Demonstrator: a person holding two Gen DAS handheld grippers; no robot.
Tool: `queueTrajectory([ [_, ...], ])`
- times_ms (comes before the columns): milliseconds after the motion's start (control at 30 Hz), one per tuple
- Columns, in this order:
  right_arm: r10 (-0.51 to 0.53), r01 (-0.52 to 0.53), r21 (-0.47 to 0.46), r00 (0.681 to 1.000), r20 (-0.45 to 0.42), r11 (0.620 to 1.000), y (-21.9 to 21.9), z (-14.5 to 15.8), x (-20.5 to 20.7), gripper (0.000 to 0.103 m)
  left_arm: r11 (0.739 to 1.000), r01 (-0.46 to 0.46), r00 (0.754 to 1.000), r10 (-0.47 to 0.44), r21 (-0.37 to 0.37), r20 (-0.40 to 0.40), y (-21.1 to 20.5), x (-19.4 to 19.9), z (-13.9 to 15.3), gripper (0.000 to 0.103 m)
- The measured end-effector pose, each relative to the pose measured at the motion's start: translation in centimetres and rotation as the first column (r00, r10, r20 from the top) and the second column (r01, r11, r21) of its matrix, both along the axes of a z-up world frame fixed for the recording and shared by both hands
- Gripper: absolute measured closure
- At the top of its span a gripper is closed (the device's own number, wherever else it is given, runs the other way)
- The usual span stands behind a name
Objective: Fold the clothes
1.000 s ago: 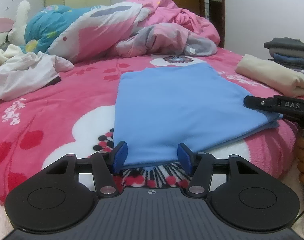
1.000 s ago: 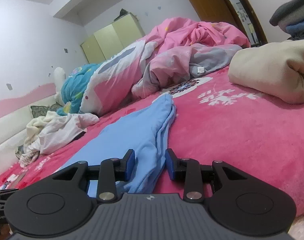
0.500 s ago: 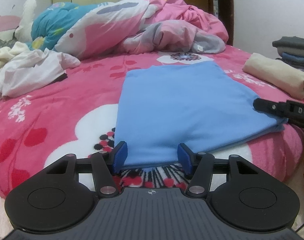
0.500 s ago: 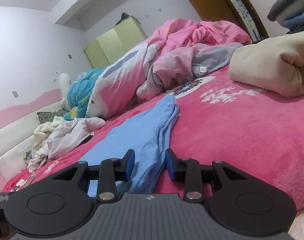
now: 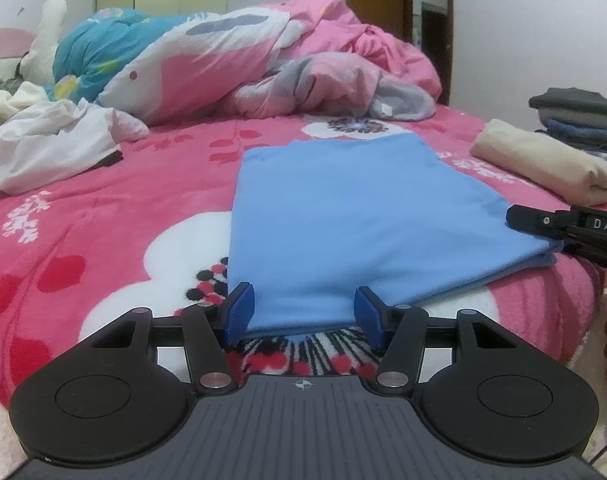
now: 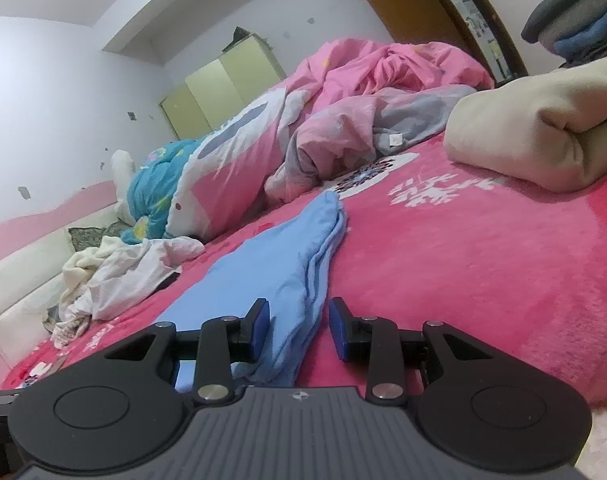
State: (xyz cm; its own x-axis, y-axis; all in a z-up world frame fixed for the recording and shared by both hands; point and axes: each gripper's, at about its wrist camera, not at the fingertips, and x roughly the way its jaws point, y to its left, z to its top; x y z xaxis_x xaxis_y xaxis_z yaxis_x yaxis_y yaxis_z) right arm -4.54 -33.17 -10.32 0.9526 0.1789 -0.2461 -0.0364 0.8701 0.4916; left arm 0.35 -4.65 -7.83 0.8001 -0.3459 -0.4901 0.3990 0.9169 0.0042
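Blue cloth [image 5: 343, 216] lay folded flat on the pink bed [image 5: 103, 216], near its front edge. The left tongs [image 5: 303, 312] stood apart, astride the cloth's near hem, blue pads [image 5: 239, 312] beside the fabric without pinching it. The right tongs [image 6: 299, 328] also stood apart, around the cloth's bunched side edge [image 6: 303, 280]. A folded cream garment [image 6: 543, 132] lay well apart.

text: "DAS" | white letters | on right gripper [image 5: 563, 226] body | cut off at frame edge
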Motion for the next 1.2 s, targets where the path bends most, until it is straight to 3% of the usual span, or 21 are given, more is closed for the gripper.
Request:
queueTrajectory([
  [333, -0.080, 0.078, -0.056, 0.996, -0.032, 0.995, 1.1, 0.2, -0.2, 0.069, 0.987, 0.093, 0.995, -0.086, -0.133, 0.057, 2.3, 0.3, -1.2, 0.047],
  [633, -0.183, 0.180, -0.044, 0.981, -0.069, 0.983, 2.1, 0.5, 0.1, 0.068, 0.972, 0.133, 0.991, -0.133, -0.192, 0.014, 2.9, 1.9, -0.8, 0.047],
  [800, -0.216, 0.212, -0.058, 0.973, -0.079, 0.976, 2.5, 0.6, 0.4, 0.068, 0.978, 0.144, 0.989, -0.144, -0.150, 0.012, 2.6, 1.9, -0.6, 0.047],
  [1200, -0.208, 0.199, -0.112, 0.976, -0.069, 0.973, 3.0, 0.7, 0.0, 0.069, 0.993, 0.058, 0.998, -0.061, -0.103, -0.020, 1.2, 1.8, -0.1, 0.047],
])
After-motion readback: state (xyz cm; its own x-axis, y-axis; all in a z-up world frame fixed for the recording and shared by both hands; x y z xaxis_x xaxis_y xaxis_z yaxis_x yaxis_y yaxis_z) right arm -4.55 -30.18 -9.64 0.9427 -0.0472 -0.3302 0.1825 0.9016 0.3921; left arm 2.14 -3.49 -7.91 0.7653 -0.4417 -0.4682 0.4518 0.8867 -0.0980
